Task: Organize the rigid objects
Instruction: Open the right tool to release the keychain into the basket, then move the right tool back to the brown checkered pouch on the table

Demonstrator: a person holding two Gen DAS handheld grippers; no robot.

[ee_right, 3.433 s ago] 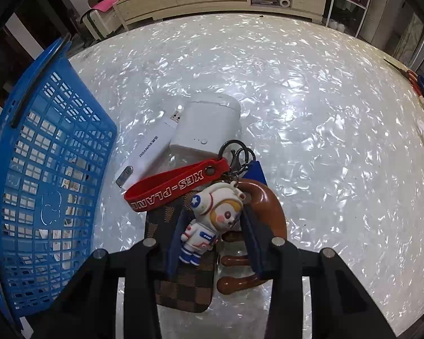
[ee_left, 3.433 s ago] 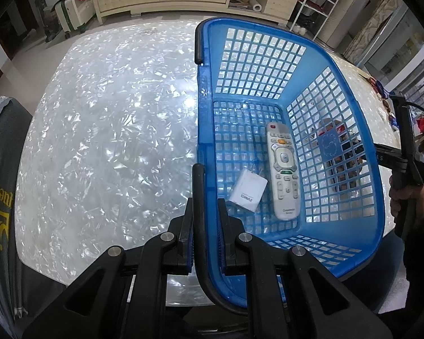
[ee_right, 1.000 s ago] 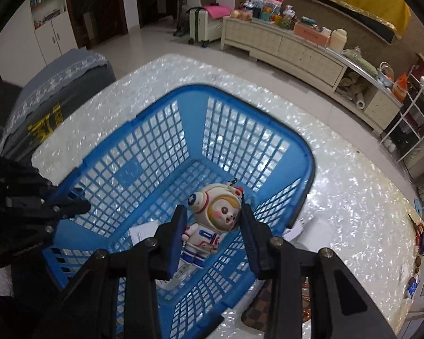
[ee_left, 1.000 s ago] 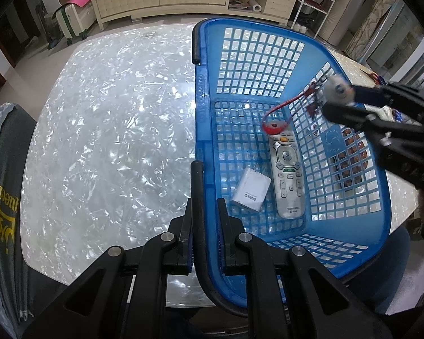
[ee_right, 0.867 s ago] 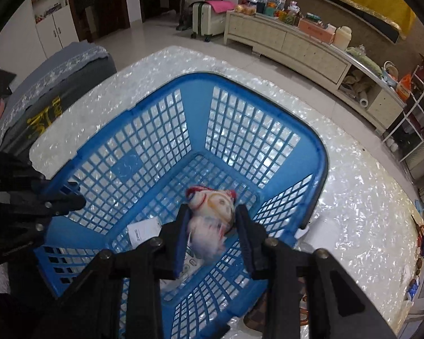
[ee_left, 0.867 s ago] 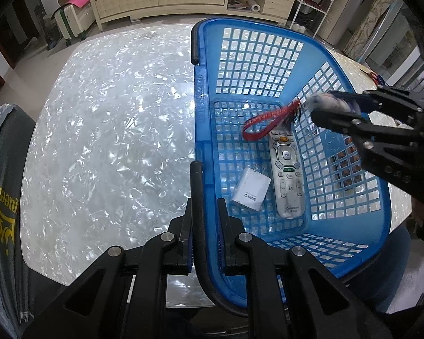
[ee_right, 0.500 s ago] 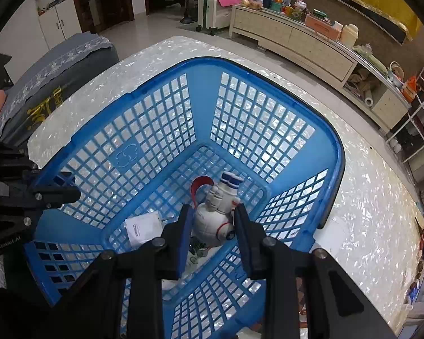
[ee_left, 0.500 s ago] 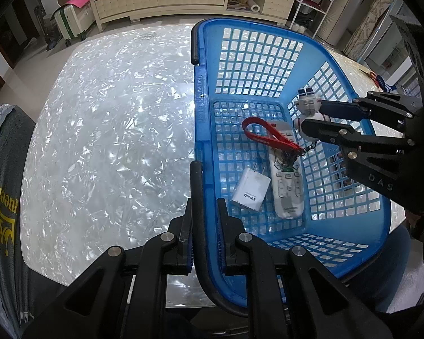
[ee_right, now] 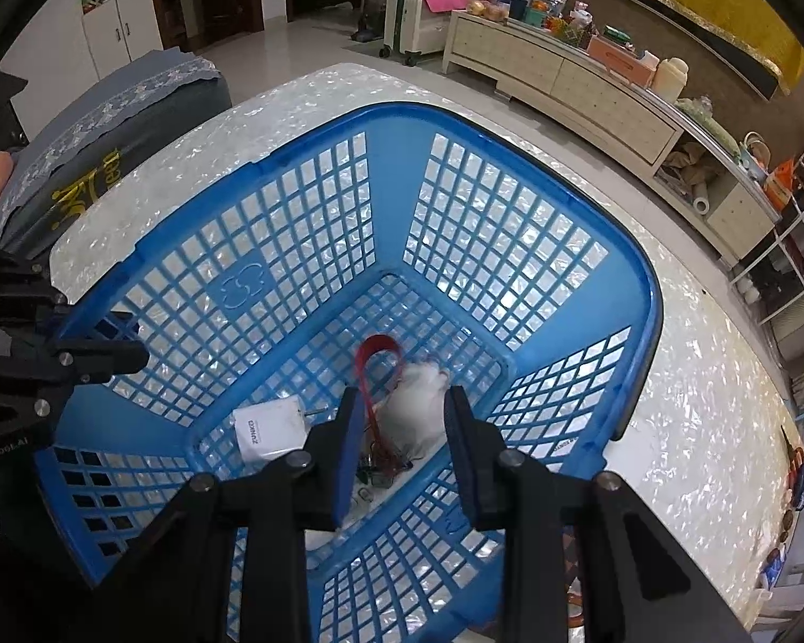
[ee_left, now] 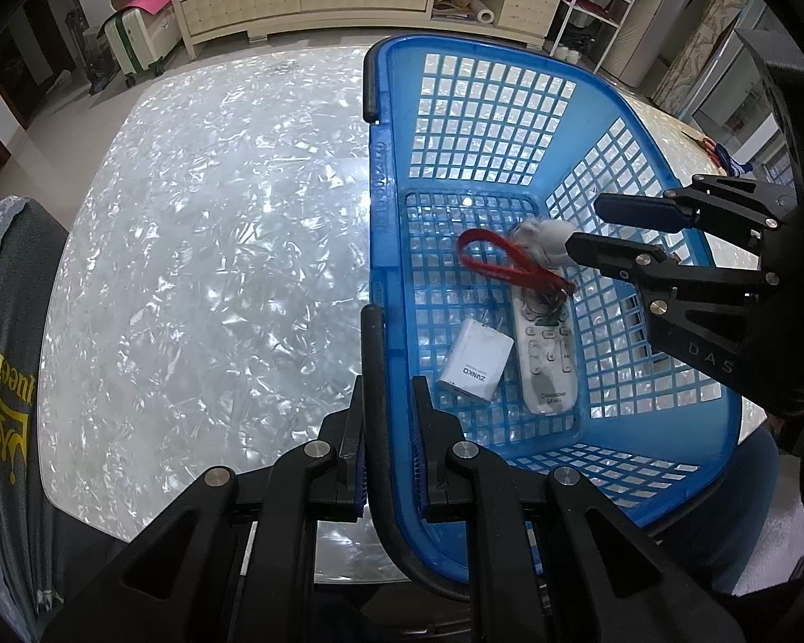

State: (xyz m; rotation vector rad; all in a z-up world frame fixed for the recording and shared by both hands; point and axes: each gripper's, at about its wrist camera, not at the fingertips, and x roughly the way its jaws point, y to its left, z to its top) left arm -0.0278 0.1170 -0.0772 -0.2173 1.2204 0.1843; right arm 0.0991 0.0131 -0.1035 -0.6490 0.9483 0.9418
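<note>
Inside the blue basket (ee_right: 541, 246), a blurred white astronaut keychain (ee_right: 418, 412) with its red strap (ee_left: 501, 265) drops between the right gripper (ee_right: 402, 447) fingers, whose jaws have just been easing apart and no longer press on it. It sits over a white remote (ee_left: 544, 343) beside a small white charger (ee_left: 474, 359). At the near rim, the left gripper (ee_left: 388, 455) stays clamped shut on the basket's black handle (ee_left: 375, 391).

"ZUNKO" is printed on the white box (ee_left: 475, 359) and "DAS" on the right hand-held gripper (ee_left: 589, 225).
</note>
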